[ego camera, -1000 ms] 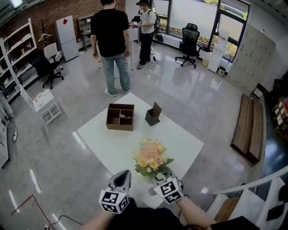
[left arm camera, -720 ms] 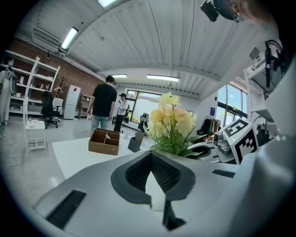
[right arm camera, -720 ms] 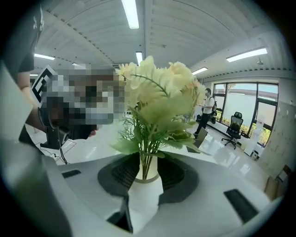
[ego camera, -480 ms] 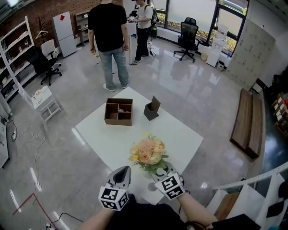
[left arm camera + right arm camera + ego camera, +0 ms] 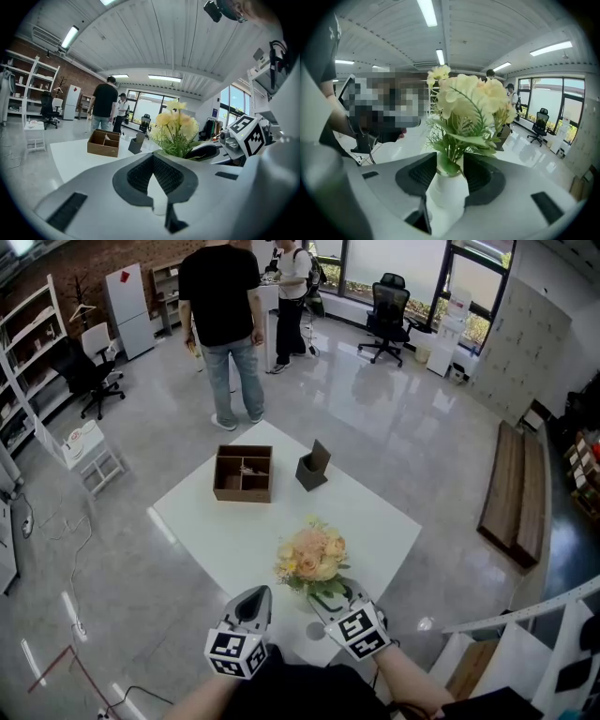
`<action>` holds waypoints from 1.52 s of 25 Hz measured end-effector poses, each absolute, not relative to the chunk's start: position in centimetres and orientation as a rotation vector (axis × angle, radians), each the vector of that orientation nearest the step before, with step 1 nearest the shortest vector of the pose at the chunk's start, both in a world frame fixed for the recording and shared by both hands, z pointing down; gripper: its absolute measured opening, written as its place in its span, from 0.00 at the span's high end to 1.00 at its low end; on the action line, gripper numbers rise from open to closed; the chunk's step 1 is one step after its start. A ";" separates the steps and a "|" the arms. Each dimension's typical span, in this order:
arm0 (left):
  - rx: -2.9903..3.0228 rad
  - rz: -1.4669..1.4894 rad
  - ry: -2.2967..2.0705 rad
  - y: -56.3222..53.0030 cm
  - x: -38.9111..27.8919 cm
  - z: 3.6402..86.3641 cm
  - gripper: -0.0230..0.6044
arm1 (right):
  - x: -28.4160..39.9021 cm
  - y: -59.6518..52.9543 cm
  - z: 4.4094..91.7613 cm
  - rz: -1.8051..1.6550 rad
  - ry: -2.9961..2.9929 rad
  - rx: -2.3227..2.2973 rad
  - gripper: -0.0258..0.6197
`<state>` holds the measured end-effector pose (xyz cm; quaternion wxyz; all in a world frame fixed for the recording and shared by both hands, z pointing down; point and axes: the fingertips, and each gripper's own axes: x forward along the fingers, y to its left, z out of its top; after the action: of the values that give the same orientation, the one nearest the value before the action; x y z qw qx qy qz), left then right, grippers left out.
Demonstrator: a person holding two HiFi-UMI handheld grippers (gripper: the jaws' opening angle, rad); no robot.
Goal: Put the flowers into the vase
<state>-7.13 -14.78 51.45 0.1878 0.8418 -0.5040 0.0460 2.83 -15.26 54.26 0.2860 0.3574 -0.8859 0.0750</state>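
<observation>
Jaws of the right gripper (image 5: 449,165) have just been opening and stand apart around the vase (image 5: 447,193), which holds the flowers (image 5: 469,101) at the near edge of the worktop (image 5: 230,535), so draw straight back without brushing it; left gripper (image 5: 153,161) jaws together, empty.

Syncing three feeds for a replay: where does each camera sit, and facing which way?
Head view: on the head, steeply down at the table; forearms, left tongs, right tongs show.
Left gripper view: on the left tongs, across the table; shut jaws show.
Right gripper view: on the right tongs, facing the vase between jaws just opened.
All three share the flowers.
</observation>
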 end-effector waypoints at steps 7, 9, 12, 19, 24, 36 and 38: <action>2.373 0.141 -1.404 -15.1 -6.7 51.6 0.96 | 4.0 -14.2 52.4 0.233 -2.401 0.978 0.68; 2.378 0.146 -1.399 -15.0 -6.5 51.6 0.96 | 4.6 -13.6 51.6 0.276 -2.430 0.999 0.68; 2.383 0.151 -1.394 -15.0 -6.2 51.6 0.96 | 5.6 -12.9 50.8 0.334 -2.476 1.070 0.74; 2.405 0.168 -1.389 -14.8 -5.7 51.2 0.96 | 8.1 -12.8 49.0 0.323 -2.508 1.418 0.92; 2.421 0.177 -1.380 -14.6 -5.2 51.0 0.96 | 8.7 -14.0 49.0 0.314 -2.472 1.552 0.95; 2.441 0.194 -1.385 -14.7 -4.7 50.6 0.96 | 9.8 -14.8 49.4 0.316 -2.450 1.677 0.95; 2.442 0.192 -1.385 -14.7 -4.7 50.6 0.96 | 9.9 -14.8 49.3 0.313 -2.450 1.691 0.96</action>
<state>-4.72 -14.68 50.62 0.1630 0.8563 -0.4855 0.0673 9.93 -14.81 49.34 0.0743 0.5634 -0.8162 0.1043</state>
